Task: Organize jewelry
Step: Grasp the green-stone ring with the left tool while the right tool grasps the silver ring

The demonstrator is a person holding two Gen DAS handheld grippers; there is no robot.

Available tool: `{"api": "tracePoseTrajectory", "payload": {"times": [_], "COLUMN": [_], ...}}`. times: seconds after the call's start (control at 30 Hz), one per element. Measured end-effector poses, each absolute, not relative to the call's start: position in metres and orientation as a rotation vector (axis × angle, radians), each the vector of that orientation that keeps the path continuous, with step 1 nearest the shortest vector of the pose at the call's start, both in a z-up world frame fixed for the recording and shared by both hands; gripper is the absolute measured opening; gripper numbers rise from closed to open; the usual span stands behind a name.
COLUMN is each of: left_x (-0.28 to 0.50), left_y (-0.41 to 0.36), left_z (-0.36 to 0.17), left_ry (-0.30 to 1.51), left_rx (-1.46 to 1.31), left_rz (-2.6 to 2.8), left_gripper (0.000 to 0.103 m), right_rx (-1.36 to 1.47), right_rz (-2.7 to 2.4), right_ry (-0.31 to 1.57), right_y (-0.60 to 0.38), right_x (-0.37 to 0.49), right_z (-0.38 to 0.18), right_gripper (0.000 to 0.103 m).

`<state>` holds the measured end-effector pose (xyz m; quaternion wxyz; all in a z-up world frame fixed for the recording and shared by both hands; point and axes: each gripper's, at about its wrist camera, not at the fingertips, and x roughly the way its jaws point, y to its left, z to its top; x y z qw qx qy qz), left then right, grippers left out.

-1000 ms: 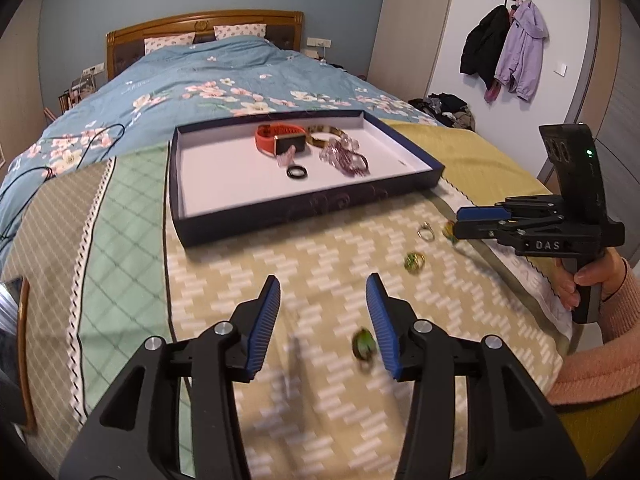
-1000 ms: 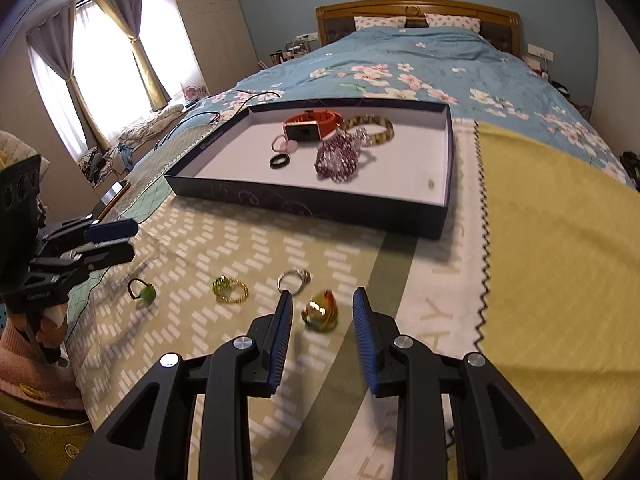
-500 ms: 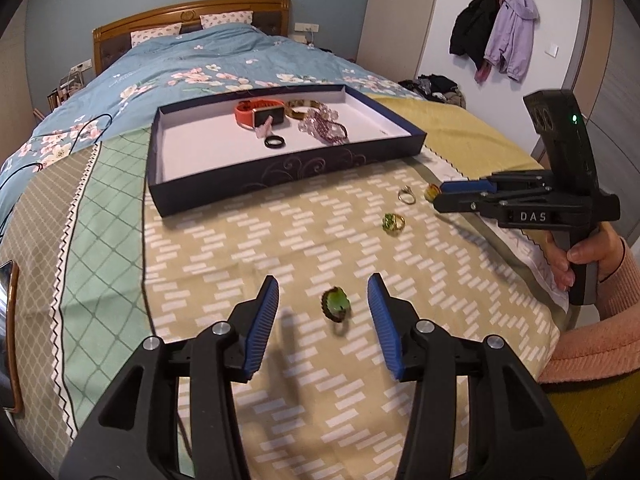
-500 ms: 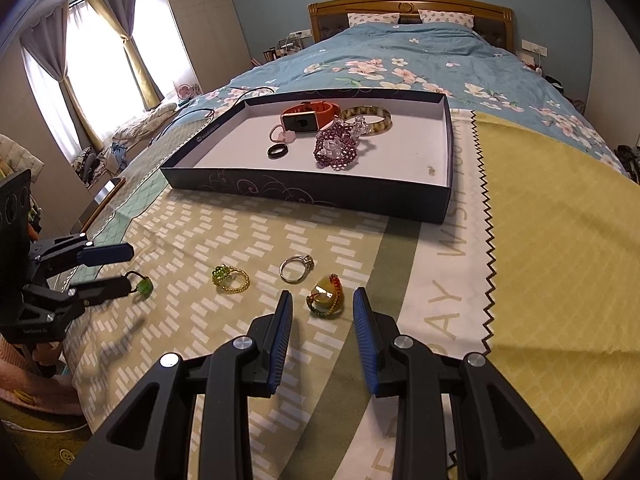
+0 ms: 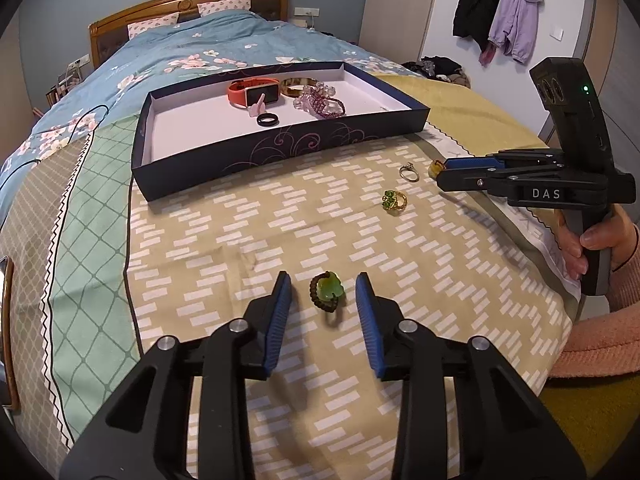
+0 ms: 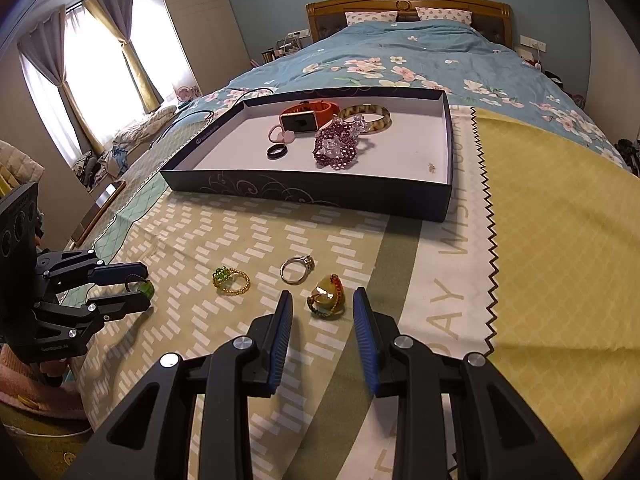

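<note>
A dark blue tray (image 5: 280, 152) (image 6: 304, 194) on the bed holds an orange watch (image 5: 252, 92), a gold bangle (image 5: 296, 85), purple beads (image 5: 320, 104) and a black ring (image 5: 267, 120). Loose on the cloth lie a green-stone ring (image 5: 327, 291) (image 6: 141, 286), a gold green-bead ring (image 5: 394, 200) (image 6: 231, 280), a silver ring (image 5: 409, 172) (image 6: 296, 270) and an amber-stone ring (image 6: 327, 300) (image 5: 435, 168). My left gripper (image 5: 323, 284) (image 6: 142, 292) is open around the green-stone ring. My right gripper (image 6: 323, 304) (image 5: 442, 172) is open around the amber-stone ring.
The jewelry lies on a patterned beige cloth (image 5: 260, 240) over a yellow blanket (image 6: 560, 240). The blue floral bedding (image 6: 420, 64) and the headboard (image 6: 408, 4) are beyond the tray. The bed's edge is near the left gripper in the right wrist view.
My left gripper has moved so the green-stone ring now sits centred between its fingers. My right gripper has advanced so its fingers flank the amber-stone ring.
</note>
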<state>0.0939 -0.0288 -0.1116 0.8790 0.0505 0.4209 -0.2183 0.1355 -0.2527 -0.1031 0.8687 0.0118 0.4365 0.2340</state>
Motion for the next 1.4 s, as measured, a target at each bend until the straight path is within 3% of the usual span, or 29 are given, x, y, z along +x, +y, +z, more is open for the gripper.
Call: {"api": "tracePoseTrajectory", "payload": {"times": [0.33, 0.53, 0.63, 1.0, 1.4], "left_x": [0.100, 0.100, 0.100, 0.093, 0.090], "left_y": [-0.025, -0.024, -0.023, -0.017, -0.016], "left_z": [-0.113, -0.112, -0.111, -0.109, -0.112], "left_ry": [0.883, 0.883, 0.877, 0.881, 0.881], "left_rx": [0.087, 0.085, 0.079, 0.091, 0.095], "left_rz": [-0.435, -0.435, -0.441, -0.430, -0.423], "left_gripper": [0.015, 0.016, 0.029, 0.033, 0.028], "right_rx": [-0.037, -0.023, -0.018, -0.090, -0.101], "right_rz": [0.467, 0.461, 0.478, 0.509, 0.603], "right_ry": [0.912, 0.914, 0.888, 0.886, 0.918], "right_y": [-0.242, -0.244, -0.241, -0.219, -0.217], "right_x": [0.139, 0.140, 0.140, 0.152, 0.132], "right_z": [-0.103, -0.102, -0.097, -0.097, -0.097], "right_gripper": [0.027, 0.025, 0.026, 0.028, 0.028]}}
